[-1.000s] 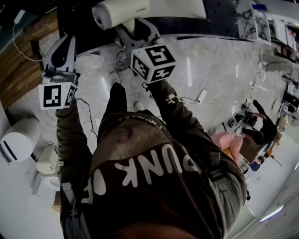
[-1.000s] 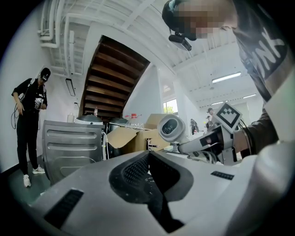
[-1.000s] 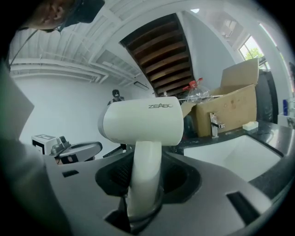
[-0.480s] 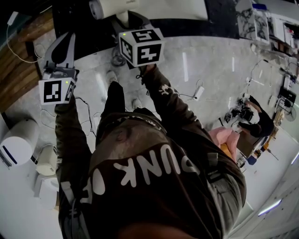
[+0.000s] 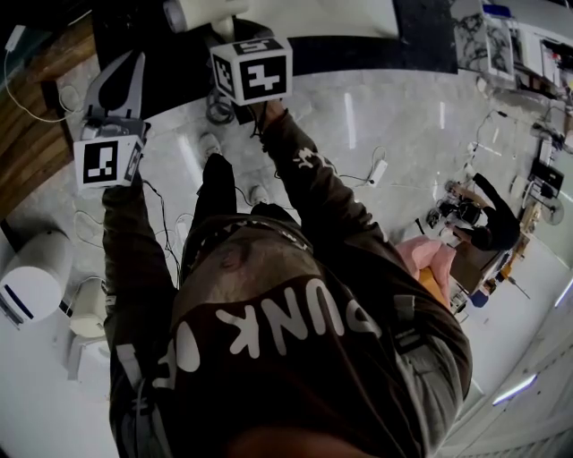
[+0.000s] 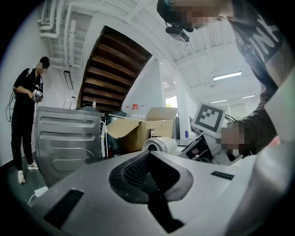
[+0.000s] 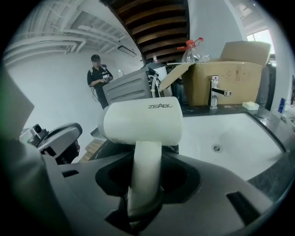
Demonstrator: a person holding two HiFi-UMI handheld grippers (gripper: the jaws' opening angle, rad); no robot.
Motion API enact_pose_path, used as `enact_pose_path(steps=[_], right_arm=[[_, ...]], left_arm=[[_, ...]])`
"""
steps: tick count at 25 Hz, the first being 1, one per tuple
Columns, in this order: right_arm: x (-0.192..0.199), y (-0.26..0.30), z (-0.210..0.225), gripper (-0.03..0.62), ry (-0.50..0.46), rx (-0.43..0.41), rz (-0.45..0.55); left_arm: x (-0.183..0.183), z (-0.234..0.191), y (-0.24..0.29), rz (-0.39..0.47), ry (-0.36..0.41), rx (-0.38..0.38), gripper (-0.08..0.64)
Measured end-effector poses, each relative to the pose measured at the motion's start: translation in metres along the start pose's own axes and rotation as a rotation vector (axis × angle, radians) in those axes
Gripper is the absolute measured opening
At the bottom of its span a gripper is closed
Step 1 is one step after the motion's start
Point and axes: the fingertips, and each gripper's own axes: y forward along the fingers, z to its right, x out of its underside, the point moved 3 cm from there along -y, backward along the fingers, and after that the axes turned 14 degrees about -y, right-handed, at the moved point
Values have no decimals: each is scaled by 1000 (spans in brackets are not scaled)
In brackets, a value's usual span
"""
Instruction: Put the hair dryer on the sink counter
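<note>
A white hair dryer (image 7: pixel 143 122) stands upright in the right gripper view, its handle clamped between the jaws of my right gripper (image 7: pixel 145 161). In the head view the hair dryer (image 5: pixel 192 12) hangs over the dark sink counter (image 5: pixel 358 52) at the top edge, just beyond the right gripper (image 5: pixel 235 40) and its marker cube. The white basin (image 7: pixel 230 133) with its faucet (image 7: pixel 215 92) lies to the dryer's right. My left gripper (image 5: pixel 134 67) is held level to the left, shut with nothing in it; its jaws (image 6: pixel 148 154) meet in the left gripper view.
A cardboard box (image 7: pixel 230 76) stands behind the faucet. A grey metal appliance (image 6: pixel 69 138) is at the left, with a person in black (image 6: pixel 25 115) beside it. White appliances (image 5: pixel 31 277) and cables lie on the floor. Another person (image 5: pixel 488 224) stands at the right.
Both grippers have moved up the head view toward the counter. The right one carried the hair dryer further over the dark counter, tilting downward.
</note>
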Motion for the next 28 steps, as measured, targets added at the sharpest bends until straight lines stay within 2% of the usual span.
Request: enact_pose_path(steps=[13, 28], right_arm=[[13, 40, 8, 166, 57, -18, -147], [19, 53, 12, 175, 91, -29, -259]], left_arm=[[9, -16, 10, -16, -15, 4, -6], [7, -9, 17, -16, -26, 21, -6]])
